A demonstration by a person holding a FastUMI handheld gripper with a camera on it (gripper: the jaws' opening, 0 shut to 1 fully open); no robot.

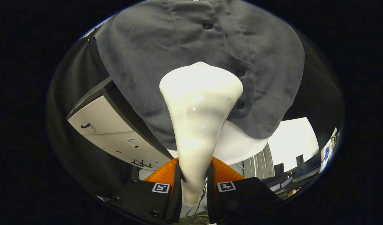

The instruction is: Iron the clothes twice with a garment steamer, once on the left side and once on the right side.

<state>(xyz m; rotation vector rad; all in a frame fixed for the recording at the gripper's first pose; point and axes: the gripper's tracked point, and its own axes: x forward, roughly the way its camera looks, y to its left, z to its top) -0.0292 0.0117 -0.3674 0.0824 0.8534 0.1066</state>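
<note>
Gripping the white garment steamer [197,125] by its narrow handle, the claw [194,187] has both fingers pressed on it, and the wide head points to 12 o'clock against the grey shirt [166,53]. It sits just at 9 o'clock of the button placket [238,72], low on the hanging shirt. Which of the two passes this is cannot be told; by my judgement one stroke is under way. A grey cabinet [107,125] stands at 9 o'clock of the steamer.
</note>
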